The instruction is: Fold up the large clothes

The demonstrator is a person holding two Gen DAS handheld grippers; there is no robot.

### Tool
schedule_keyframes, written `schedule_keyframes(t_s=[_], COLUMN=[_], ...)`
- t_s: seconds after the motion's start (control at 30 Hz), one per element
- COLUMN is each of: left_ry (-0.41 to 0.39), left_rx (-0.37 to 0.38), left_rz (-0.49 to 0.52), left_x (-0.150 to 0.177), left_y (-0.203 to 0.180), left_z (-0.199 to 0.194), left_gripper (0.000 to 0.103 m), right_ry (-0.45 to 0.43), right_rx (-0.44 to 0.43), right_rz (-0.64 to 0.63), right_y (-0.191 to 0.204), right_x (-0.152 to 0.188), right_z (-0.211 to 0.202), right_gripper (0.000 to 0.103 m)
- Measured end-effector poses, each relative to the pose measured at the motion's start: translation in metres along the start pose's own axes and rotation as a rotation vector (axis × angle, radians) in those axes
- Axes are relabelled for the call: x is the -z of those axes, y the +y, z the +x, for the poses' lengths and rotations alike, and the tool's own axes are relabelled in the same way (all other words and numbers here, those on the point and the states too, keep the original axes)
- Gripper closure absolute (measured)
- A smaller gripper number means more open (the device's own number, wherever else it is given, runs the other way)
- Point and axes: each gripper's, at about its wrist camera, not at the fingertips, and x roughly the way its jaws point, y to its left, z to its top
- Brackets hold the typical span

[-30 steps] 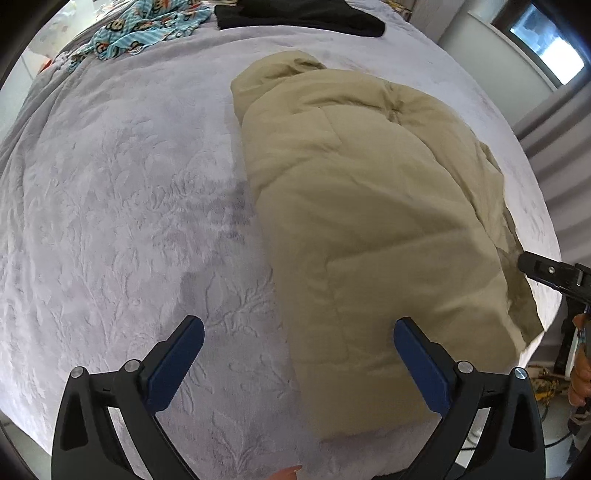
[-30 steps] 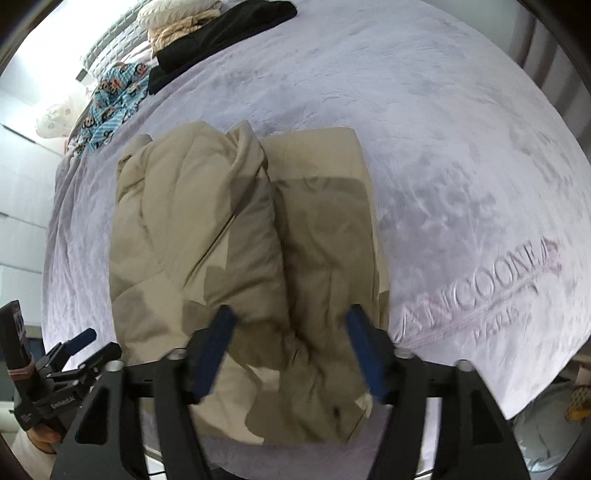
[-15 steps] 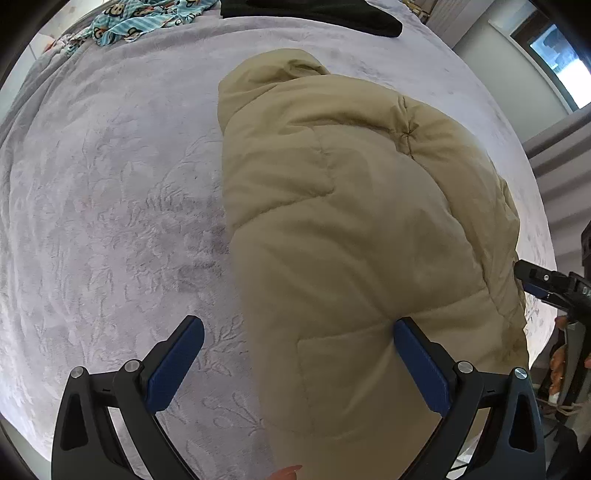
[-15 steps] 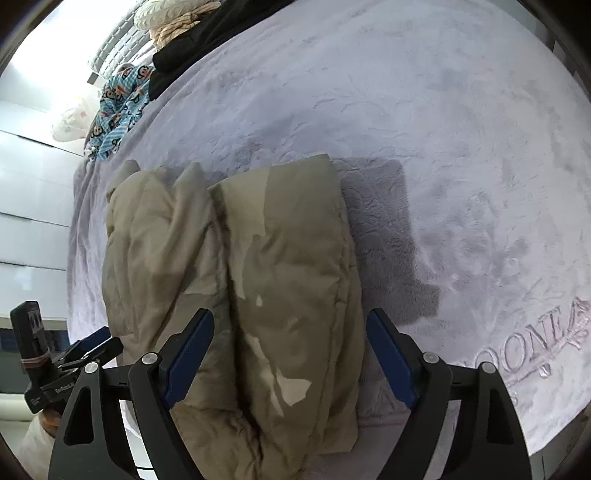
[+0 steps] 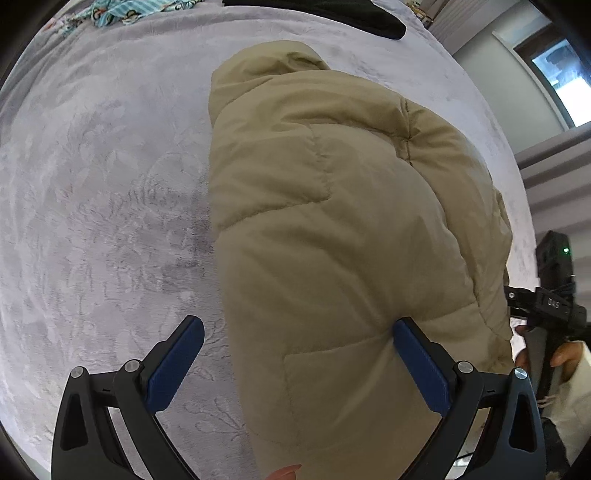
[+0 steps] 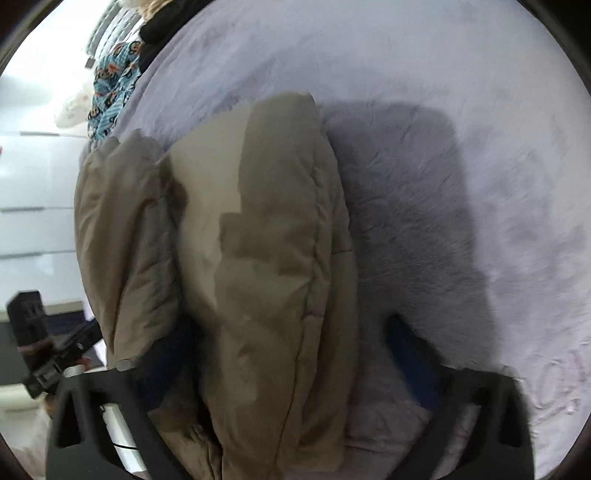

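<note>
The tan puffer jacket (image 5: 332, 240) now looms much larger before both grippers than a second ago. The left gripper (image 5: 295, 354) has closed in until its right pad touches the padding. The right gripper (image 6: 288, 362), earlier narrowed over the hem, now gapes wide with the folded bundle between its fingers.

left gripper (image 5: 295, 362) — black frame, blue pads, silver screws | right gripper (image 6: 284, 354) — black, blurred

The folded jacket (image 5: 332, 240) lies on the bedspread (image 5: 103, 206), other clothes (image 5: 317, 14) seemingly well behind it.
</note>
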Motion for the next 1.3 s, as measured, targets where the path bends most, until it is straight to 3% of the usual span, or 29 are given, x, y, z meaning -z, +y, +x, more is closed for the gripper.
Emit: schedule_keyframes(t_s=[0.2,0.3,0.37,0.47,0.77,1.03,1.3], left_ry=[0.000,0.000,0.000,0.025,0.057,0.018,-0.014], left_rx=[0.094,0.203,0.256,0.286,0.306,0.194,0.142], left_rz=[-0.017,-0.040,-0.053,-0.050,-0.052,-0.007,0.005], left_x=[-0.013,-0.023,-0.029,-0.031,-0.042,-0.035,-0.025], left_y=[0.011,0.027,0.038,0.047,0.035,-0.006,-0.051], left_z=[0.003,0.003,0.008,0.019,0.055,0.066,0.070], left_gripper=[0.000,0.000,0.000,0.000,0.000,0.000,0.001], right_ry=[0.004,-0.027,-0.025,0.046,0.152,0.166,0.164], right_rx=[-0.180,-0.251,-0.257,-0.252,-0.220,-0.237,-0.206], right_rz=[0.047,0.054,0.019,-0.066,-0.126,-0.100,-0.050], right_y=[-0.007,-0.009,-0.004,0.010,0.035,0.031,0.030], right_x=[-0.003,-0.005,-0.005,-0.006,-0.021,-0.031,-0.032], right_z=[0.006,-0.003,-0.005,0.001,0.039,0.057,0.058], right_gripper=[0.000,0.000,0.000,0.000,0.000,0.000,0.001])
